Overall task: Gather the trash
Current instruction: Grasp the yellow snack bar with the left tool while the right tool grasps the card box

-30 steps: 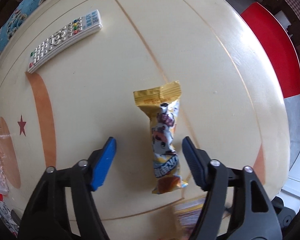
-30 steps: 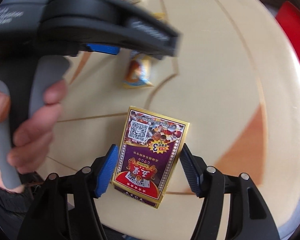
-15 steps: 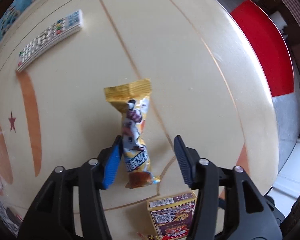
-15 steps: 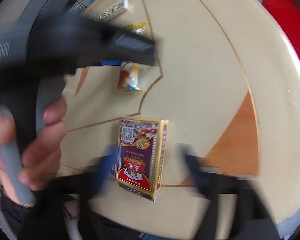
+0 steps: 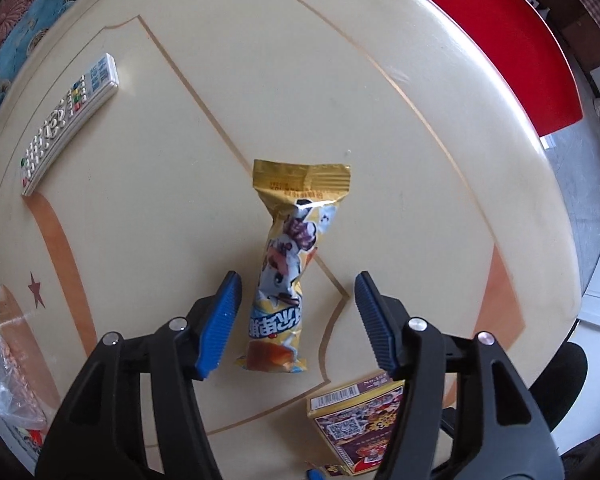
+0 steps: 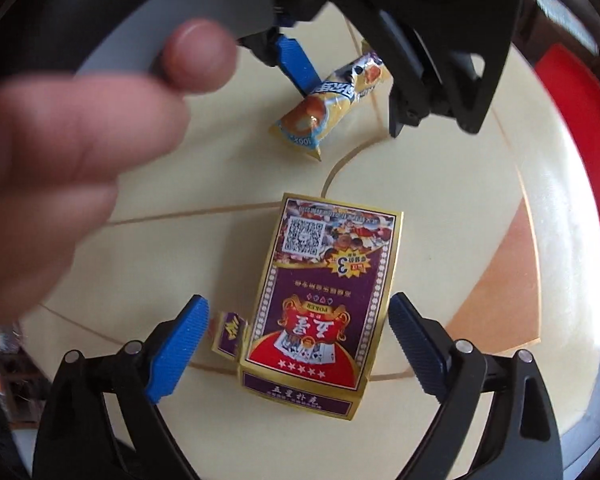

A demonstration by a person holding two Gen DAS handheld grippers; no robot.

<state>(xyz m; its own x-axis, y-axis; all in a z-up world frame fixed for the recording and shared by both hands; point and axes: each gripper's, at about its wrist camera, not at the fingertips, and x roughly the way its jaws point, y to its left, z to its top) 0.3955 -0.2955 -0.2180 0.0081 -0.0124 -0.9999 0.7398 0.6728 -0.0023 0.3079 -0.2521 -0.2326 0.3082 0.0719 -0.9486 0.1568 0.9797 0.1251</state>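
Observation:
A yellow snack wrapper (image 5: pixel 288 264) lies flat on the round cream table (image 5: pixel 260 80). My left gripper (image 5: pixel 298 320) is open, its blue fingers on either side of the wrapper's lower half, not touching it. A purple and gold playing-card box (image 6: pixel 324 300) lies on the table near the front edge. My right gripper (image 6: pixel 298 344) is open around the box's near end. The wrapper (image 6: pixel 332 100) and the left gripper show at the top of the right wrist view. The card box (image 5: pixel 360 420) shows at the bottom of the left wrist view.
A white remote control (image 5: pixel 68 116) lies at the table's far left. A clear plastic bag (image 5: pixel 8 376) sits at the left edge. A red panel (image 5: pixel 512 40) lies beyond the table's right rim. The hand (image 6: pixel 72 152) holding the left gripper fills the right view's left.
The left gripper has shifted so the wrapper sits centred between its fingers, after first drifting right of it. The right gripper stays around the card box, with the left hand now closer to its camera.

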